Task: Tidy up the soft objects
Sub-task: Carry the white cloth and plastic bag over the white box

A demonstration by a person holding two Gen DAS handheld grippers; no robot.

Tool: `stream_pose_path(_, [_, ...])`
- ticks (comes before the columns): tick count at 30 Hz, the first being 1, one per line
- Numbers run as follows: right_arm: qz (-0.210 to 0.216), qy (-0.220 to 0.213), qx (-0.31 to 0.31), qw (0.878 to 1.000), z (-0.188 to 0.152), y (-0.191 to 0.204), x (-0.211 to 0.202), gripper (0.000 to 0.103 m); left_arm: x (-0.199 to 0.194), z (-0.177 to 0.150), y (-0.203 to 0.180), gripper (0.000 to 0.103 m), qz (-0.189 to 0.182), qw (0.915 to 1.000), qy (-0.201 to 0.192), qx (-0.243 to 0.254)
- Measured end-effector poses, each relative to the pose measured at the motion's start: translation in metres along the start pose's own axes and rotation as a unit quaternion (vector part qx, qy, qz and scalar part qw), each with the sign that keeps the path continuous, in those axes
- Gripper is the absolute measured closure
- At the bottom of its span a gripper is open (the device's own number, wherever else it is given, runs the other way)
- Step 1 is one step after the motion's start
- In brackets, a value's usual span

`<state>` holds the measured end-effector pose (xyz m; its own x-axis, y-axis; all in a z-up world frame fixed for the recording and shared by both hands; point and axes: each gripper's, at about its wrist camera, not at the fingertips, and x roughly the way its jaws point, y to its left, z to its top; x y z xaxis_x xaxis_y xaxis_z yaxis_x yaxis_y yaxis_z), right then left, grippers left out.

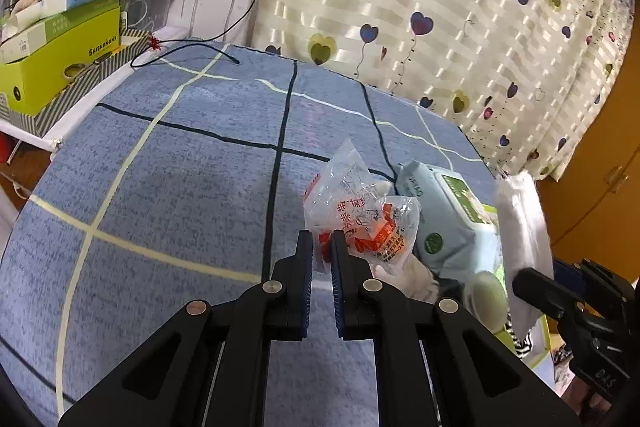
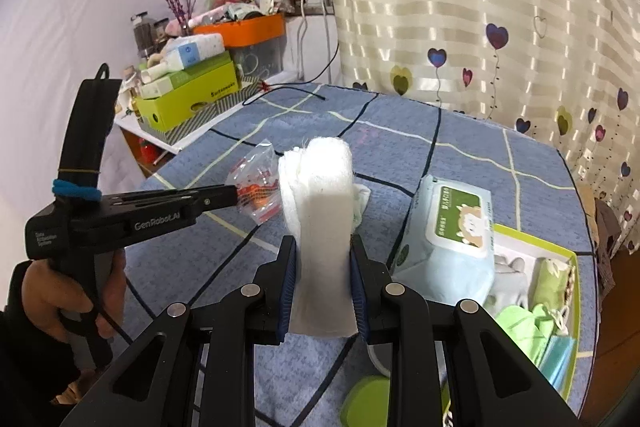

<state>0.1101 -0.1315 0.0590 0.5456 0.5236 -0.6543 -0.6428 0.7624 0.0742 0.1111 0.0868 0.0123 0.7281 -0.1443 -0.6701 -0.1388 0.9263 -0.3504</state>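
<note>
Two grippers are working low in frame: the right gripper is clenching a fluffy white folded towel upright between its jaws, while the left gripper is pinching a crinkly clear plastic packet (red-printed) at centre, above the blue checked tabletop.

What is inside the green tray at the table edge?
The green tray holds green cloths, a folded green item and something pale grey. The wet wipes pack covers its left end.

Wipes pack beside bare blue bedspread.
</note>
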Motion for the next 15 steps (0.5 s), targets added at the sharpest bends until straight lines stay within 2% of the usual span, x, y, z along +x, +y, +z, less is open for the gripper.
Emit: stream_pose_path(15, [-0.028,-0.03,0.032,0.999,-0.024,-0.02,-0.053,0.079,-0.037,-0.013,-0.045,0.094,-0.035,0.9987,-0.019,0.033])
